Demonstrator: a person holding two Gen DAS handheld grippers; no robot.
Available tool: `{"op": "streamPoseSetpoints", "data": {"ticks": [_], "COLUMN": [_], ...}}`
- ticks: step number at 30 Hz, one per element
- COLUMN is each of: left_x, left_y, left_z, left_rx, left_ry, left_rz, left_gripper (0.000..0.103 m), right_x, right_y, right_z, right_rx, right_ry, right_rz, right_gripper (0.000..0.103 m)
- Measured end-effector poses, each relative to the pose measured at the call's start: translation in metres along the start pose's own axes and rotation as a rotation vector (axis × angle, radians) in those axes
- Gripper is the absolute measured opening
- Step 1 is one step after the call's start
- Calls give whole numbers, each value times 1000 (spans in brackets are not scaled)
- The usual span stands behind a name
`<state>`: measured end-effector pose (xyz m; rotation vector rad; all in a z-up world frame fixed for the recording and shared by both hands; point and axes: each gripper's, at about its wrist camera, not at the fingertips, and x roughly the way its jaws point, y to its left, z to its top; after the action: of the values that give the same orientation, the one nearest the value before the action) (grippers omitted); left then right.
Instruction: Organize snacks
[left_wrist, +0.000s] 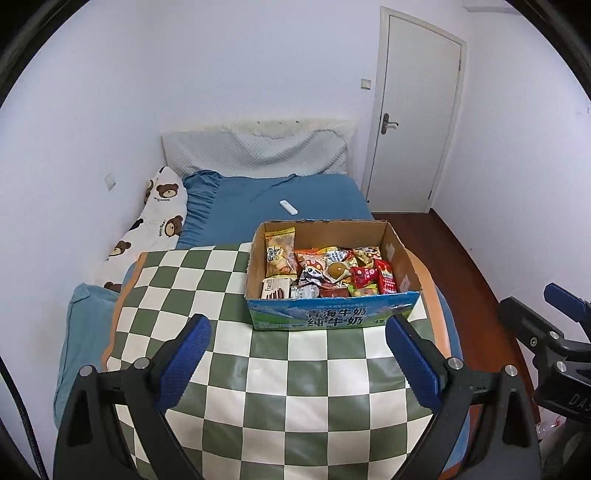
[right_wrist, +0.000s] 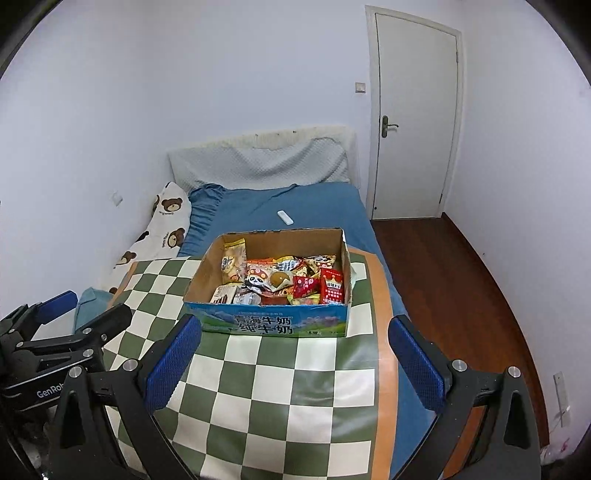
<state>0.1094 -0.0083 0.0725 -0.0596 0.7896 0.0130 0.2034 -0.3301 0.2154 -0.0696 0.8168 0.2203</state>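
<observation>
An open cardboard box (left_wrist: 328, 317) with plain brown inner walls, a ragged torn top edge and a glossy blue-and-green printed front bearing white Chinese characters sits on a smooth green-and-cream checkered mat (left_wrist: 229, 369) with an orange border, which is spread over the foot of a bed (left_wrist: 314, 195) covered in a soft, slightly wrinkled blue sheet. The box is packed with a jumble of crinkly, shiny snack packets (left_wrist: 325, 271): a tall yellow bag of round biscuits (left_wrist: 279, 254) leans against the far-left inner wall, a bright red packet (left_wrist: 386, 280) stands at the right, a wrapper with a panda face (left_wrist: 308, 277) and a clear one holding a rounded brownish cake (left_wrist: 336, 269) lie in the middle, and a white biscuit pack (left_wrist: 274, 288) lies flat at the near-left corner. The left tongs (left_wrist: 297, 347) hang above the mat just in front of the box, spread wide and released, gripping nothing; their fingers (left_wrist: 186, 363) are black and angular with textured blue pads. The right tongs (right_wrist: 295, 350) hang likewise in front of the box, also wide apart and empty. Farther up the bed lies a small white remote (left_wrist: 288, 206), with a bear-print pillow (left_wrist: 155, 225) along the left wall and a dimpled grey cushion (left_wrist: 255, 153) at the head.
</observation>
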Motion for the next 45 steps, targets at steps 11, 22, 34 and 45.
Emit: {"op": "streamPoseSetpoints", "data": {"ticks": [11,22,34,45], "left_x": [15,63,106,126], "left_y": [4,7,1,-4], "left_z": [6,16,30,32], "left_rx": [-19,-31,-22,-4], "left_ry": [-19,22,48,63], "left_rz": [16,55,80,88], "left_gripper": [102,102,102,102], "right_x": [18,73,122,146], "right_y": [-7,-14,-16,-13], "right_z": [4,9,28,30], "right_rx": [11,16,9,10], "right_ry": [9,44,31,51], "right_rz": [-13,-43,-96,-107], "right_gripper": [103,103,103,103]}}
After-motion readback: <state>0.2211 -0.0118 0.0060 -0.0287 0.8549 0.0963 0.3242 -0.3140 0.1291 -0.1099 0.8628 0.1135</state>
